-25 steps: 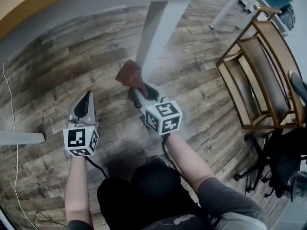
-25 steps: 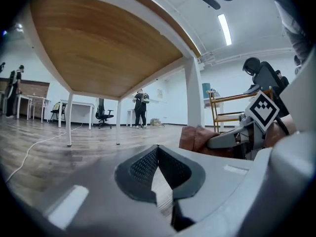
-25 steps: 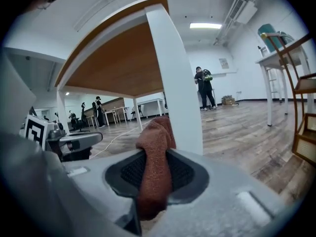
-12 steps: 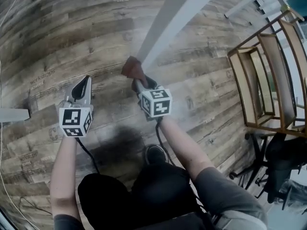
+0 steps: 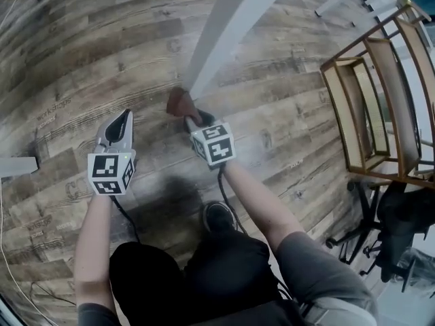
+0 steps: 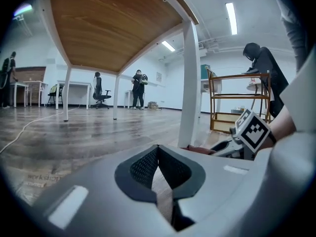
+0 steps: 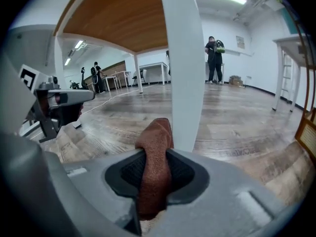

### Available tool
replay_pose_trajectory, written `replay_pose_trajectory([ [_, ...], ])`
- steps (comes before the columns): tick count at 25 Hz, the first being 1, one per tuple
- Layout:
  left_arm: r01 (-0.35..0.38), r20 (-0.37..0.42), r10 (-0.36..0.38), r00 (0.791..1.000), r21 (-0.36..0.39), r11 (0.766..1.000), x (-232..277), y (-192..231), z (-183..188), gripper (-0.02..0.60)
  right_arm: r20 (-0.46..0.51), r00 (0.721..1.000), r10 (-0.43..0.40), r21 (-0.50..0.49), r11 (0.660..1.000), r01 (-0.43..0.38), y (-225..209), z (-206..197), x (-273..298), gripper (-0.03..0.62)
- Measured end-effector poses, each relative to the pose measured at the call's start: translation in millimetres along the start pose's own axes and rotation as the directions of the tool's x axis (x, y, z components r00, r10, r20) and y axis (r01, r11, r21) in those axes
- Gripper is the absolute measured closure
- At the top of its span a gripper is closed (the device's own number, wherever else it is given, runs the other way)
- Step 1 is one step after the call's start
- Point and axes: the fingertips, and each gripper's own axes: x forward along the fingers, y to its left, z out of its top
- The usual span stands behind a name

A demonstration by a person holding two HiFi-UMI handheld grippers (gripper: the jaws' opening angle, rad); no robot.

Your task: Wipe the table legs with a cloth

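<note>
Right gripper (image 7: pixel 155 154), in its view, clamps cloth (image 7: pixel 157 132).

Long white ceiling strip lamps (image 6: pixel 231 18) give bright, even light. A soft dark shadow lies on the grey-brown wooden plank floor (image 5: pixel 102 53). Fisheye edges bend; corners go black; the nearest foreground blurs.

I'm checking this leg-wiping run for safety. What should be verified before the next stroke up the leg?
1. Cloth clamped in the right gripper: ok, the jaws are shut on it.
2. Cloth touching the table leg: cannot tell; it sits right beside the leg's lower end.
3. Left gripper out of the way: ok, empty, jaws together, off to the leg's left.
4. Leg surface above the cloth free: ok, nothing shows on it.
5. Wooden rack clear of the right arm: ok, it stands apart to the right.
</note>
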Motion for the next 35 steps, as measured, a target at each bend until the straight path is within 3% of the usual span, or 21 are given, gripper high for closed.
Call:
replay_pose_trajectory([
  [6, -0.089, 0.076, 0.083, 0.994, 0.075, 0.993, -2.6, 21.0, 77.5, 0.561, 0.155, 0.988, 0.019, -0.058, 0.998, -0.01, 10.5, 49.8, -74.6, 0.511],
  [11, -0.03, 0.146, 0.014, 0.989, 0.111, 0.993, -26.6, -13.4, 156.4, 0.561, 0.341, 0.939, 0.032, -0.1, 0.995, 0.003, 15.6, 126.9, -172.2, 0.511],
  [15, 0.026, 0.227, -0.051, 0.972, 0.11, 0.994, -42.9, -45.0, 223.4, 0.561, 0.49, 0.871, 0.037, -0.098, 0.995, 0.012, 18.8, 197.4, -241.2, 0.511],
  [19, 0.057, 0.305, -0.102, 0.947, 0.153, 0.987, -57.3, -72.5, 285.0, 0.561, 0.606, 0.795, 0.012, -0.121, 0.99, 0.077, 17.4, 262.7, -296.9, 0.511],
  [24, 0.096, 0.374, -0.17, 0.912, 0.209, 0.973, -66.6, -97.3, 341.2, 0.561, 0.742, 0.67, -0.038, -0.083, 0.986, 0.147, 5.1, 334.4, -348.8, 0.511],
  [26, 0.099, 0.397, -0.183, 0.899, 0.222, 0.97, -67.2, -102.7, 355.7, 0.555, 0.772, 0.632, -0.062, -0.074, 0.98, 0.186, -3.1, 353.5, -360.0, 0.511],
  [29, 0.1, 0.402, -0.189, 0.896, 0.232, 0.968, -61.7, -105.9, 357.2, 0.548, 0.762, 0.64, -0.1, -0.055, 0.974, 0.219, -19.3, 363.1, -354.3, 0.511],
  [35, 0.091, 0.363, -0.159, 0.918, 0.198, 0.976, -37.8, -99.8, 307.2, 0.531, 0.683, 0.721, -0.116, -0.041, 0.98, 0.196, -35.8, 326.5, -305.0, 0.511],
])
